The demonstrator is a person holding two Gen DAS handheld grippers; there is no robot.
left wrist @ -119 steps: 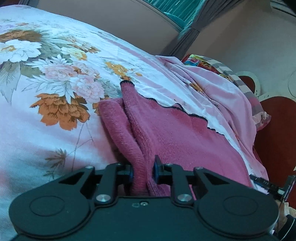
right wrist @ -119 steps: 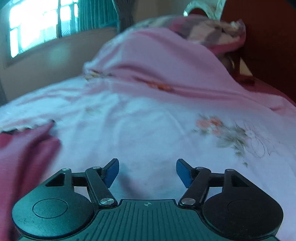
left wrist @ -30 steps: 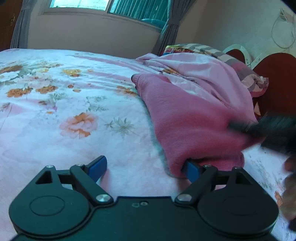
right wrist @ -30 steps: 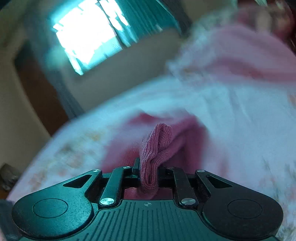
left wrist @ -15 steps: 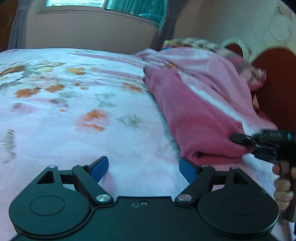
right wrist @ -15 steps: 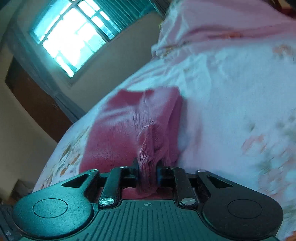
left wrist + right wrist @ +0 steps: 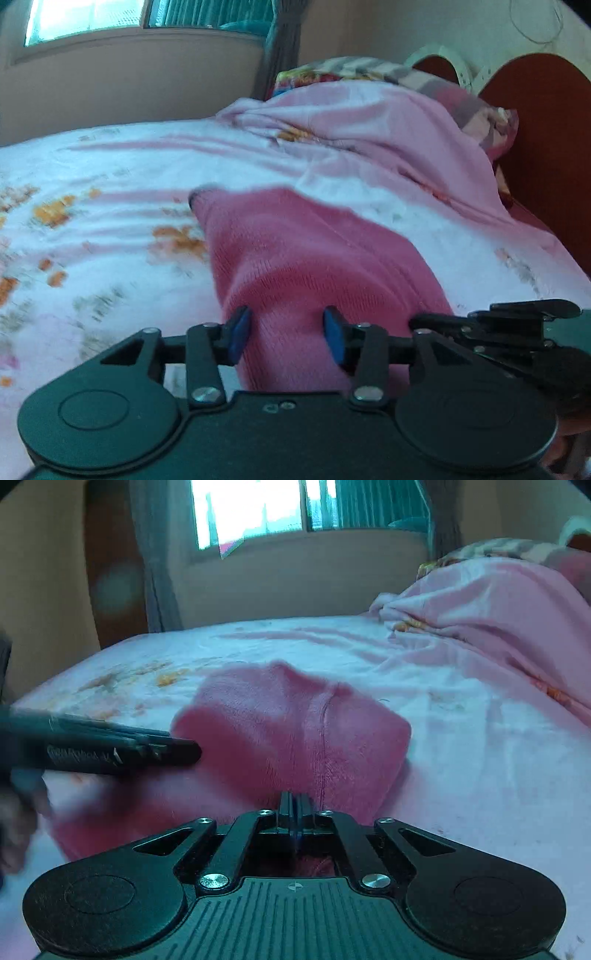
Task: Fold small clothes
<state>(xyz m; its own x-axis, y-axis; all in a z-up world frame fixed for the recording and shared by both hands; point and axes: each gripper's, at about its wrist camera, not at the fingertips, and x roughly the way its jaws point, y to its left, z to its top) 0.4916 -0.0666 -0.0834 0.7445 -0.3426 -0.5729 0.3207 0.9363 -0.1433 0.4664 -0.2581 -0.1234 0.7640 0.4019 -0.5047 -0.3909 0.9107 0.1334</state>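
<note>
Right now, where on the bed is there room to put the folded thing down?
The floral bedsheet lies bare between the pink knitted garment and the window wall, and again between the garment and the rumpled pale pink blanket. The near edge is crowded: the left gripper, jaws closing around the garment, and the shut right gripper.

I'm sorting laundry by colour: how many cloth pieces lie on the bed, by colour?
Dark pink knitted garment: 1
Light pink blanket: 1
Multicoloured patterned cloth: 1
Floral bedsheet: 1
Total: 4
</note>
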